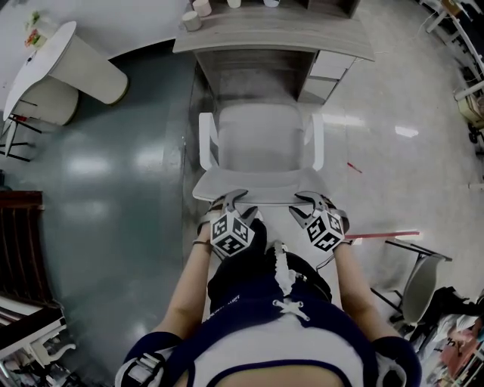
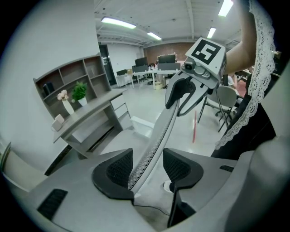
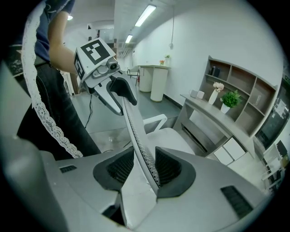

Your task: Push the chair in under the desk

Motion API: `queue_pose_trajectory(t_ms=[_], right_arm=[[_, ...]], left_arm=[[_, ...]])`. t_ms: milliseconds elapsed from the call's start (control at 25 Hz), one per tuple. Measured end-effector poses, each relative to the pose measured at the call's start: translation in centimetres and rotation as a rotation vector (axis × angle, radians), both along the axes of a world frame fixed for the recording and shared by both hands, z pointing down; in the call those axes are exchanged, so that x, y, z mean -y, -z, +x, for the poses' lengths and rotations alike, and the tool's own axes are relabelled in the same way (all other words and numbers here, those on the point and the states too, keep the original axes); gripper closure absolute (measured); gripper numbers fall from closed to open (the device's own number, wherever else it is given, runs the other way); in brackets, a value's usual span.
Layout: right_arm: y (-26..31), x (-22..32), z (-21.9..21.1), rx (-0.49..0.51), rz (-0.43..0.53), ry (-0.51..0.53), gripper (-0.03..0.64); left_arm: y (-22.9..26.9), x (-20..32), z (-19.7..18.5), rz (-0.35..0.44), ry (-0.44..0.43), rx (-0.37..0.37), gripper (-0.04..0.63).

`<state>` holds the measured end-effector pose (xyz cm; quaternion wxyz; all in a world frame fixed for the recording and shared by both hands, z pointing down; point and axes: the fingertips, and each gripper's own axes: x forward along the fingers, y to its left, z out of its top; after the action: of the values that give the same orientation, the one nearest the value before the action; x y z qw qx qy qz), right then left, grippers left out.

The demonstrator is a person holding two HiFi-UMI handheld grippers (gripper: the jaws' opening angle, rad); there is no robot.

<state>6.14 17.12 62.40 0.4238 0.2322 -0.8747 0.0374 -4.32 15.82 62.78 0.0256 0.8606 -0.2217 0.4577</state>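
The white chair (image 1: 261,136) stands facing the grey desk (image 1: 272,34), its seat partly inside the desk's opening. Its thin mesh backrest (image 1: 261,184) is nearest me. My left gripper (image 1: 233,201) straddles the backrest's top edge at the left. In the left gripper view the backrest (image 2: 158,131) runs between the open jaws of this gripper (image 2: 147,167), near the left pad, with a gap at the right pad. My right gripper (image 1: 306,202) straddles the edge at the right. The backrest (image 3: 136,131) passes between its (image 3: 139,166) open jaws, close to the right pad.
A round white table (image 1: 45,53) stands at the far left and a dark shelf (image 1: 19,242) at the left edge. A grey chair (image 1: 420,283) and a red stick (image 1: 382,235) are on the floor at my right. Cups (image 1: 191,20) and a plant (image 3: 231,99) sit on the desk.
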Motion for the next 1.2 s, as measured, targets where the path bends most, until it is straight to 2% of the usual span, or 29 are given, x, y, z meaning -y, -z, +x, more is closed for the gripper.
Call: queue_pose_trajectory(t_ms=[360, 760, 960, 1200], right_arm=[[0.0, 1.9, -0.2, -0.016, -0.011, -0.001, 0.486], [-0.2, 4.0, -0.7, -0.022, 0.005, -0.024, 0.486], [0.0, 4.8, -1.3, -0.028, -0.026, -0.012, 0.486], [-0.2, 5.7, -1.4, -0.034, -0.009, -0.018, 0.486]], left_arm=[[0.1, 1.9, -0.2, -0.014, -0.003, 0.004, 0.380], [0.1, 4.3, -0.5, 0.004, -0.041, -0.008, 0.380], [0.3, 5.1, -1.2, -0.015, -0.044, -0.008, 0.380], [0.2, 6.0, -1.2, 0.012, -0.053, -0.019, 0.380]])
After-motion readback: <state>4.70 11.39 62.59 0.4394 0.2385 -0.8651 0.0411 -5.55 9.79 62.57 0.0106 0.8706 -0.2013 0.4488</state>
